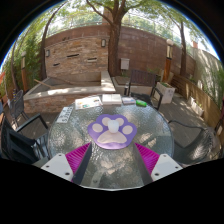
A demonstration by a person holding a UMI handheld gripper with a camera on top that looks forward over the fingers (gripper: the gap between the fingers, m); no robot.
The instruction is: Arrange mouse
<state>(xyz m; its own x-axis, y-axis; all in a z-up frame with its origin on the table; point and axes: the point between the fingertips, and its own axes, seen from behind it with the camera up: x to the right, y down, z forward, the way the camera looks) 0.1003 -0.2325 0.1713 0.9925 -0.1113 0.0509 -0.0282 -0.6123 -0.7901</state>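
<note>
The claw (112,160) is spread wide and holds nothing, the paw-shaped pad (112,129) lies just ahead of its fingers on the glass table (150,122), and I cannot spot a mouse, so the job looks hardly begun.

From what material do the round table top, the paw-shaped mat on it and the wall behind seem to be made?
Table top: probably glass, textured; it glints and looks translucent.
Paw-shaped mat: seemingly soft rubber or fabric; matte purple with white paw pads.
Wall: brick, seemingly; reddish-brown with horizontal courses.
The gripper has its fingers open near the mat.
</note>
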